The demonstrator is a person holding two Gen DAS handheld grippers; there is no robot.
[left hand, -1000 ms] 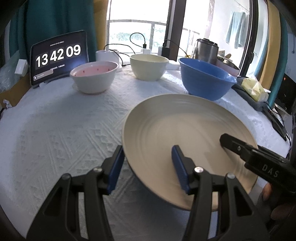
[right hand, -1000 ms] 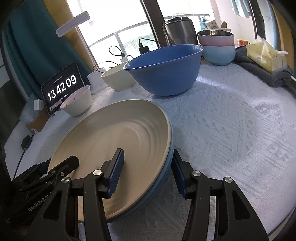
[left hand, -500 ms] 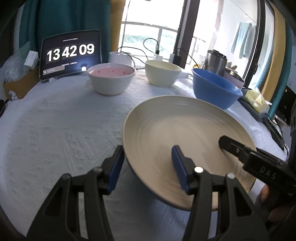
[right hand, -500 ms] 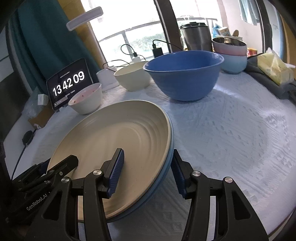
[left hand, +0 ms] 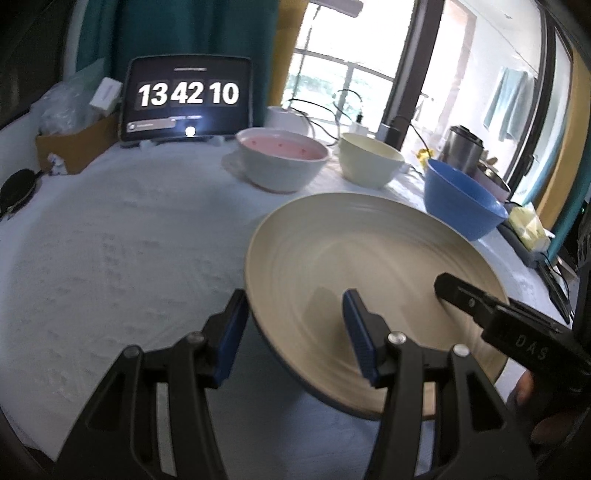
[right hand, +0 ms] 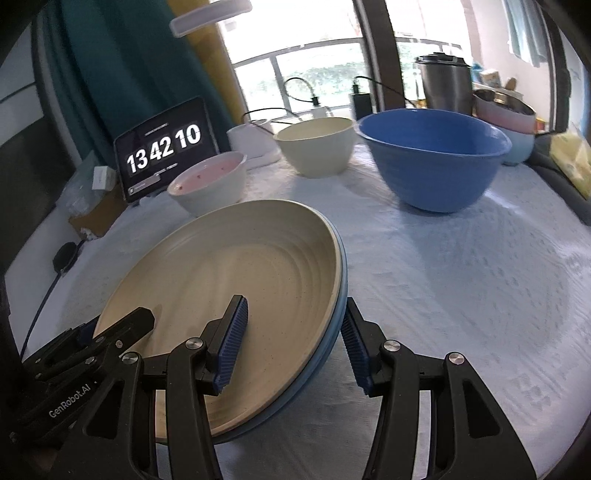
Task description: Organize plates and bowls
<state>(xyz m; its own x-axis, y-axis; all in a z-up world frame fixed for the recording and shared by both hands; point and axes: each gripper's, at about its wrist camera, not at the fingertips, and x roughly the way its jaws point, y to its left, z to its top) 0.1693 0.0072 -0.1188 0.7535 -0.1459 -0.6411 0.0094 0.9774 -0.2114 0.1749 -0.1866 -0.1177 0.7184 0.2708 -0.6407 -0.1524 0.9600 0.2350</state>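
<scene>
Jaws of left gripper [left hand: 293, 332] and right gripper [right hand: 291, 341] each clamped on opposite rims of plate stack [right hand: 229, 295]; two-sided grip keeps stack level above surface [right hand: 461, 277]; bowls [right hand: 432, 158] beyond jaws.

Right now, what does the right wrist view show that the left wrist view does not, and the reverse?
Only the right wrist view shows the blue plate stacked under the cream plate, and the white lamp overhead. Only the left wrist view shows the hanging towel outside. Both show the cream plate gripped at opposite rims by the left gripper and right gripper, the pink bowl, cream bowl, blue bowl and clock tablet.
</scene>
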